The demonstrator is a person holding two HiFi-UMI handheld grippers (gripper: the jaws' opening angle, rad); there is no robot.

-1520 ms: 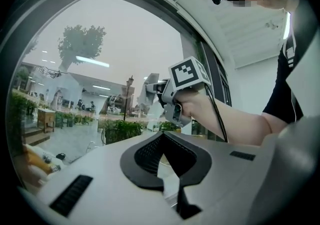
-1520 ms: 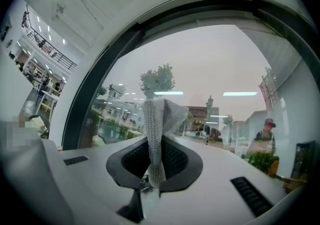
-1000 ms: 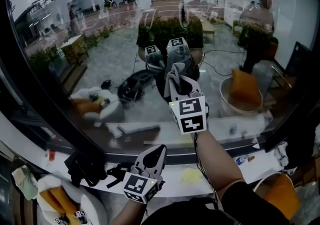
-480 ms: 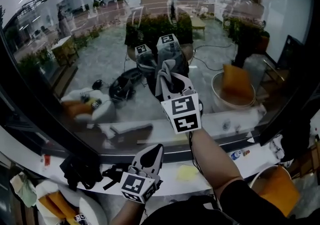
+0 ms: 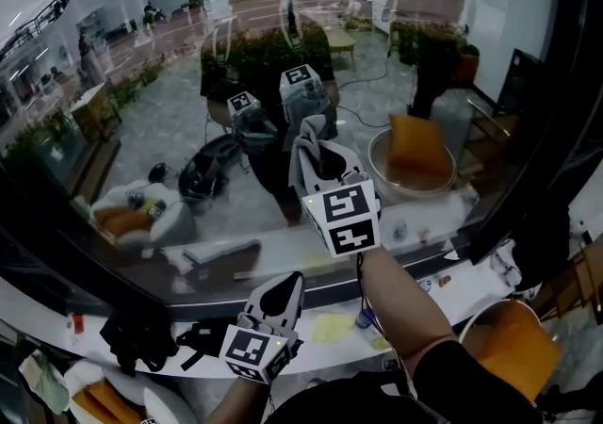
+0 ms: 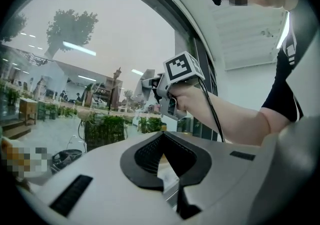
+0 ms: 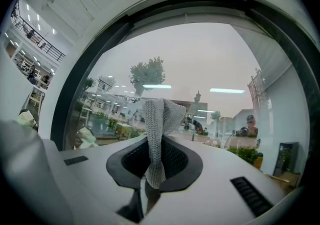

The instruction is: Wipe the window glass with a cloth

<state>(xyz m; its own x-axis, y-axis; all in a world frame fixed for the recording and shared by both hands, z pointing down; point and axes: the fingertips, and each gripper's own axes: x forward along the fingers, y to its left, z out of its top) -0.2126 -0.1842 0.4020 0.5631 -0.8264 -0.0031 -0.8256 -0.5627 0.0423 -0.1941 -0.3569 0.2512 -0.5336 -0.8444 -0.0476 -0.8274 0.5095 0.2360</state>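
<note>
The window glass (image 5: pixel 141 130) fills the far side of the scene, and its reflections make it hard to judge how close a tool is to it, so the main risk is hard plastic meeting the pane instead of fabric. Below it the white sill (image 5: pixel 283 342) carries dark clutter (image 5: pixel 141 337) at the left and a yellow scrap (image 5: pixel 330 326) near the middle, which a low sweep could knock off. The right gripper (image 5: pixel 318 160) is raised to the glass at centre, its jaws clamped on the cloth (image 5: pixel 306 141). In the right gripper view only a narrow grey knitted fold (image 7: pixel 159 134) stands up beyond the pads, and I cannot tell whether it touches the pane. So little fabric ahead of the jaws would likely wipe a thin streak, and firm pressure could fold it back and let the jaw tips scrape. Held by one thin fold, it could also drag free on a sideways stroke. The left gripper (image 5: pixel 283 288) hangs low and near, just over the sill, jaws together on nothing, and a careless shift there might bump the clutter.
</note>
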